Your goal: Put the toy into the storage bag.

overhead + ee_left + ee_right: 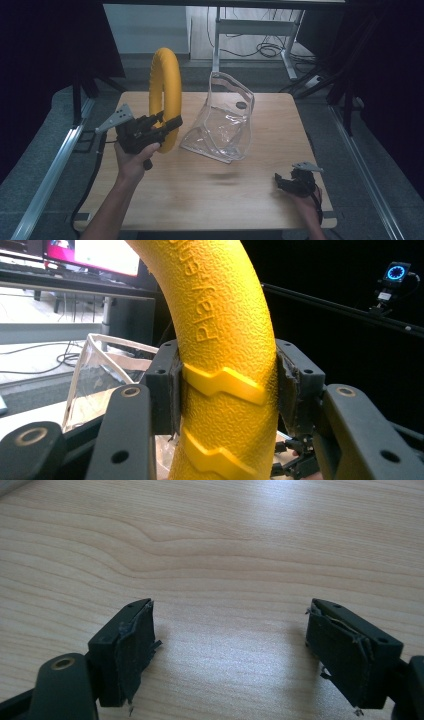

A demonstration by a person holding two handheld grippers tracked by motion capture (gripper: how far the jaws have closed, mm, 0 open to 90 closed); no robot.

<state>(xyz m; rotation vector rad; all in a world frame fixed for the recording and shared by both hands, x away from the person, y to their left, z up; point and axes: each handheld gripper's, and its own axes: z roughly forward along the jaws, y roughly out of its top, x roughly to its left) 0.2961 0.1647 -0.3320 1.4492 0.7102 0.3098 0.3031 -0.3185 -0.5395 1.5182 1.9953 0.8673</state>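
Observation:
A yellow ring (pixel 165 95) with a pebbled surface stands upright above the table's left half, held off the wood. My left gripper (pixel 167 125) is shut on the ring's lower part; in the left gripper view the ring (pixel 225 365) fills the gap between both jaws. A clear plastic pouch (pixel 225 120) with a white rim stands open-mouthed just right of the ring, and the pouch (pixel 100 375) shows behind the left jaw. My right gripper (pixel 280 181) rests low at the table's front right corner, open, with bare wood between its pads (pixel 132 650).
The wooden table (pixel 215 200) has bare surface across its front and middle. Metal rails run along the floor on both sides. A desk frame with cables (pixel 265 47) stands beyond the far edge. A monitor (pixel 95 255) glows in the background.

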